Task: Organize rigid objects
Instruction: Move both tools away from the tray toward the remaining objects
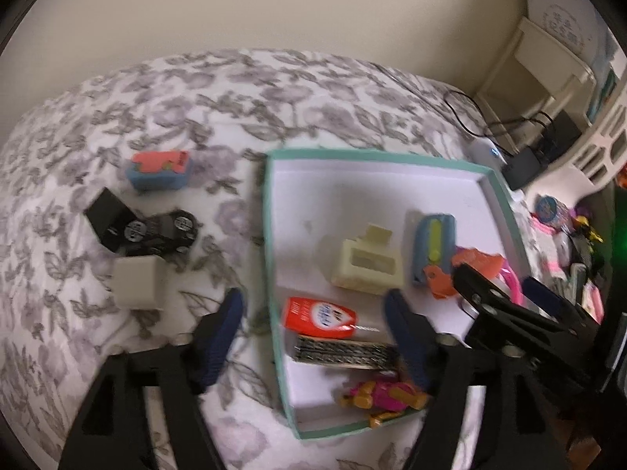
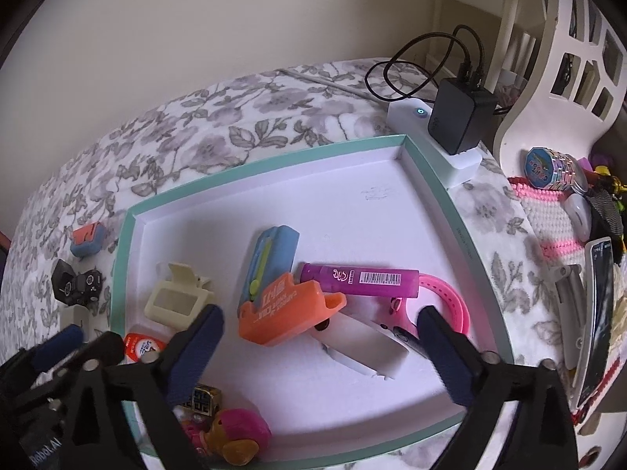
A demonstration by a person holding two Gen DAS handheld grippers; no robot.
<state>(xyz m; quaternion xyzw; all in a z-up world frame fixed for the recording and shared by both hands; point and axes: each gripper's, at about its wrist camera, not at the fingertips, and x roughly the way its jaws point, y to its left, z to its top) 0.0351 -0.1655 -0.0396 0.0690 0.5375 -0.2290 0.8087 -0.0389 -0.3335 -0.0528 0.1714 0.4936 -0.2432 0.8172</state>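
Right wrist: tray (image 2: 270,164) holds highlighter (image 2: 364,277).

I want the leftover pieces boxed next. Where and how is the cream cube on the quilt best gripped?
Grip the cream cube across its two flat, parallel side faces, coming down from above with the open left gripper. It sits squarely on the floral quilt with its top free. The black car lies close behind it, so closing left-to-right probably keeps the fingers clear. Then the teal-rimmed box is alongside.

Floral bedspread (image 1: 243,90) (grey on white) against cream wall (image 1: 274,4)
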